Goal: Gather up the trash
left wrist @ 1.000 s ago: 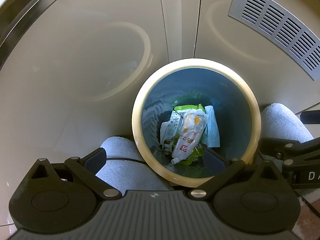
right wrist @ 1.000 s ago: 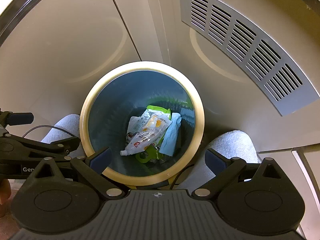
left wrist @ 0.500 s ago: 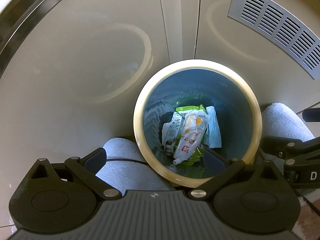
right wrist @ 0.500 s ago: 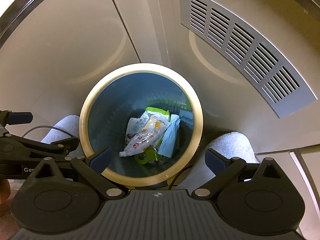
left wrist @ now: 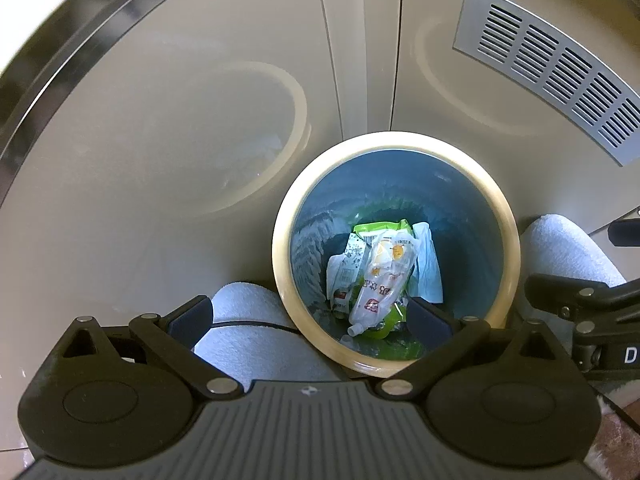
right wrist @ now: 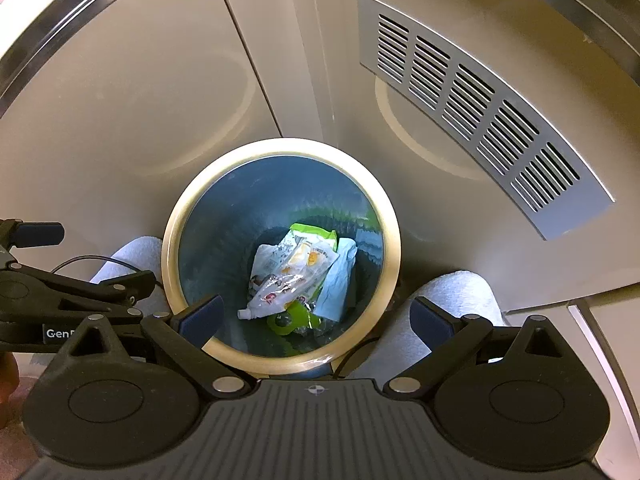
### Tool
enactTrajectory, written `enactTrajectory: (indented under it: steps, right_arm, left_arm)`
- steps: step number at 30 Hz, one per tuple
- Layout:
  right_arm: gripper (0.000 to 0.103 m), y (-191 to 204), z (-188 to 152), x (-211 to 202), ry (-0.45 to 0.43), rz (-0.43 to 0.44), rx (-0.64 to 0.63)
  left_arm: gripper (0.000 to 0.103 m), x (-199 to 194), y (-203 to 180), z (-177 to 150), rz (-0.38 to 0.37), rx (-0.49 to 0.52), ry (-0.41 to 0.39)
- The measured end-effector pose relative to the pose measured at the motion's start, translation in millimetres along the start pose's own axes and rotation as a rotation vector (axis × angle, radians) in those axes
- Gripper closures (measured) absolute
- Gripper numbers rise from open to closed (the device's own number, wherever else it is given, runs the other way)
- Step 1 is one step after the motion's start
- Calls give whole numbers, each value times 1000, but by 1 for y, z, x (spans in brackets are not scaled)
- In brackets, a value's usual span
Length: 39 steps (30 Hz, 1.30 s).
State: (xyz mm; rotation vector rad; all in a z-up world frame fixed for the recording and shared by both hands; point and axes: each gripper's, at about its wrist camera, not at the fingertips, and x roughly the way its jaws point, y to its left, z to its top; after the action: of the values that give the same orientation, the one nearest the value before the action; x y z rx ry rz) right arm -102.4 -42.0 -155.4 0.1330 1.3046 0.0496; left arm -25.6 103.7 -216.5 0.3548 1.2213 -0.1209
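A round bin with a cream rim (left wrist: pixel 280 264) and a blue inside stands on the floor below both grippers; it also shows in the right wrist view (right wrist: pixel 170 248). Inside lie a clear spouted pouch (left wrist: pixel 380 280), a green wrapper (left wrist: pixel 380 227) and a pale blue tissue (left wrist: pixel 428 264); the same pouch (right wrist: pixel 288 280) and tissue (right wrist: pixel 338 280) show from the right. My left gripper (left wrist: pixel 308 314) is open and empty above the bin's near rim. My right gripper (right wrist: pixel 316 312) is open and empty above the bin.
Beige cabinet doors (left wrist: pixel 160 120) rise behind the bin, with a grey slotted vent panel (right wrist: pixel 472 108) at the right. The person's feet in pale grey slippers (left wrist: pixel 256 340) (right wrist: pixel 452 296) stand either side of the bin. Each gripper sees the other at its frame edge (left wrist: pixel 580 308) (right wrist: pixel 60 292).
Both views have shifted very slightly, so the bin sits a touch lower in frame. The trash in the bin has not moved. Both grippers stay open.
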Motion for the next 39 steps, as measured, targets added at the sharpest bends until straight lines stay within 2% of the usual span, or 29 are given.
enactTrajectory:
  steps: [29, 39]
  right_arm:
    - [3, 4, -3, -4, -17, -13, 0]
    - [3, 3, -3, -16, -55, -45, -12]
  left_arm:
    - [0, -6, 1, -1, -6, 8, -17]
    - [0, -9, 4, 0, -12, 14, -25]
